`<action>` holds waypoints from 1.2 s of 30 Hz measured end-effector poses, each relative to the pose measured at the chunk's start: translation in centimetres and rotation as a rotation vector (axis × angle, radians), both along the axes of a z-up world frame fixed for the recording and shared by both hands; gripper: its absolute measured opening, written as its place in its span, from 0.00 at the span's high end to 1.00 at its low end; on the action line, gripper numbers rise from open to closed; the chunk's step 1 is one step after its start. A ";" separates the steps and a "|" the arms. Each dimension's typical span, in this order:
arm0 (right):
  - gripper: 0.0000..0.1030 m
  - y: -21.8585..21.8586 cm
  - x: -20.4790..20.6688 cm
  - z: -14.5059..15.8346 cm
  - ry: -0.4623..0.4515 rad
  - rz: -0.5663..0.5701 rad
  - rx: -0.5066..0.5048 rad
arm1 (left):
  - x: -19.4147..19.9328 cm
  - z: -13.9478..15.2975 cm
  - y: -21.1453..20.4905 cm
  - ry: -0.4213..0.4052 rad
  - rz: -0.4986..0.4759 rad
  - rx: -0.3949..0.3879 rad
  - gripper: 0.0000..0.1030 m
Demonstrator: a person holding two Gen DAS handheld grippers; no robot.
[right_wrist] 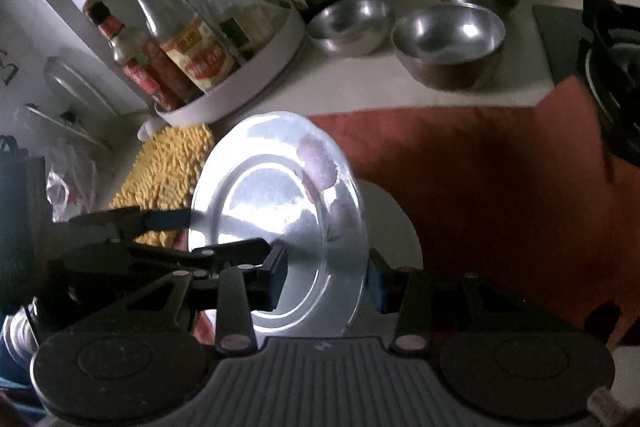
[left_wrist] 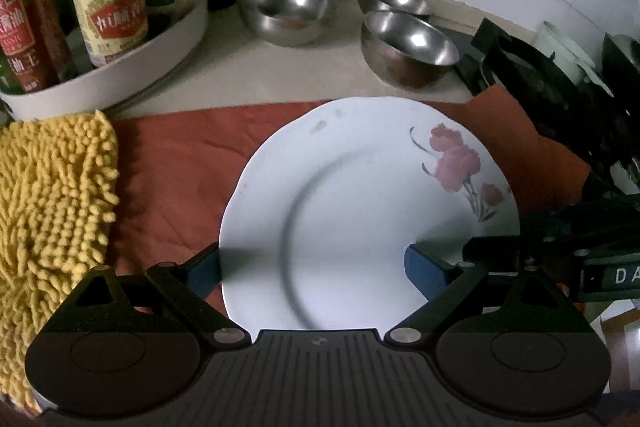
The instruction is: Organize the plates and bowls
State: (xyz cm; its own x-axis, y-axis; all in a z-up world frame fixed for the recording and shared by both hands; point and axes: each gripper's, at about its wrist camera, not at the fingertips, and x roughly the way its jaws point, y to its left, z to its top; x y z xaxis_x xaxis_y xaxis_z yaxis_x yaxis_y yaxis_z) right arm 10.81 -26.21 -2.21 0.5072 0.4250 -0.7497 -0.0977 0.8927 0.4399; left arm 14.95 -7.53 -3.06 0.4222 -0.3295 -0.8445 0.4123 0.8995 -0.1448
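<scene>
Holding the flowered plate steady is the job of the moment, and it probably calls for a gentle hand. In the right wrist view the plate stands tilted above the red cloth, with what looks like a second white plate lying flat just under its lower edge. The right gripper has a pad on either side of the plate's near rim and seems clenched on it. The left gripper has its jaws spread wide, one pad hidden behind the rim and the other over the plate's face. Whether it presses on the plate I cannot tell. A glazed plate is slippery and heavy for a rim pinch, so the grip is best kept near the rim's thickest part and any turning done slowly. If the aim is to stack it, I would level it over the plate below and lower it until the two touch before letting go. The three steel bowls wait well apart at the back of the counter, beside the bottle tray. The stove sits close on the right, so that side should be given room.
</scene>
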 end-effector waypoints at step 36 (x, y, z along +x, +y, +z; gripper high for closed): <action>0.58 -8.4 6.1 3.1 -0.177 -0.126 -0.111 | 7.8 4.5 -7.4 -0.150 0.070 -0.015 0.07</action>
State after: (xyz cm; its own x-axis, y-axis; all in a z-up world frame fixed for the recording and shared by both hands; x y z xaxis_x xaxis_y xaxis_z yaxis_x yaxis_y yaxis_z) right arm 16.87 -34.61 0.89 0.6790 0.2694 -0.6829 -0.0490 0.9448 0.3239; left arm 22.71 -14.98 1.42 0.5661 -0.3064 -0.7653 0.3662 0.9252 -0.0995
